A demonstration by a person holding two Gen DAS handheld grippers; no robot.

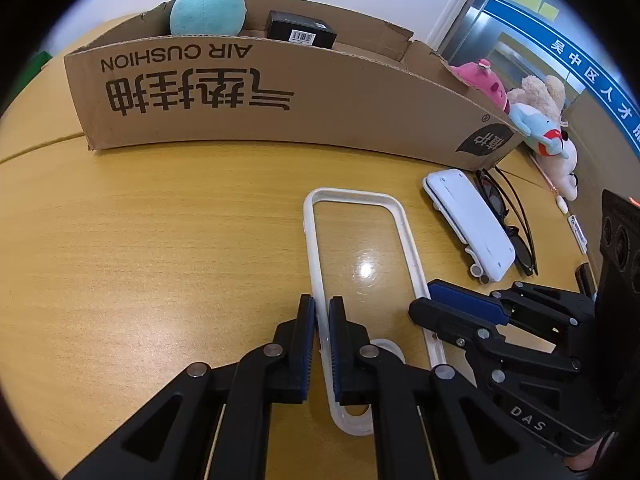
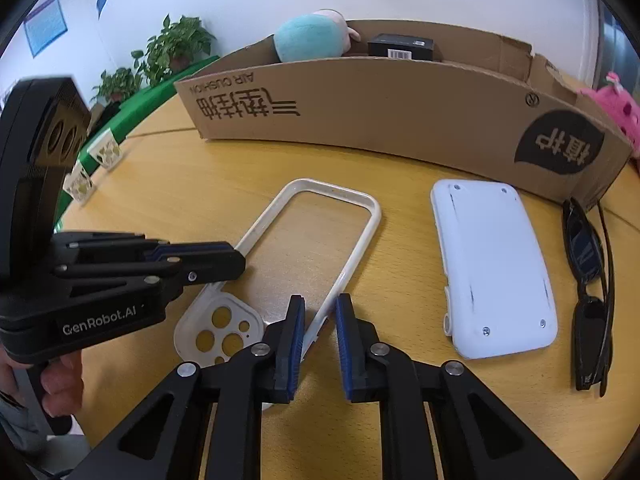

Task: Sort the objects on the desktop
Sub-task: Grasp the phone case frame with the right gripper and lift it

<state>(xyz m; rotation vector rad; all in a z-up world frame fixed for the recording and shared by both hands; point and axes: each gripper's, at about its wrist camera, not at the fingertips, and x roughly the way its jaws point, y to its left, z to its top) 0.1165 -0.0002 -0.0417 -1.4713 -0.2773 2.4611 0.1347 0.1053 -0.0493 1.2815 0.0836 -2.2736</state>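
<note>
Both claws clamp the phone case (image 1: 356, 264), left claw (image 1: 323, 312) and right claw (image 2: 318, 316) on opposite rims, probably to lift it level toward the box (image 1: 256, 96) ahead.

I see a yellow wood-grain table (image 2: 160, 208). Lying on it: clear phone case (image 2: 320, 216) with white rim, white device (image 2: 492, 264) face down beside it, black sunglasses (image 2: 588, 264) next over, open cardboard box (image 2: 400, 120) behind, plush toys (image 1: 548, 120) by the box end.
</note>
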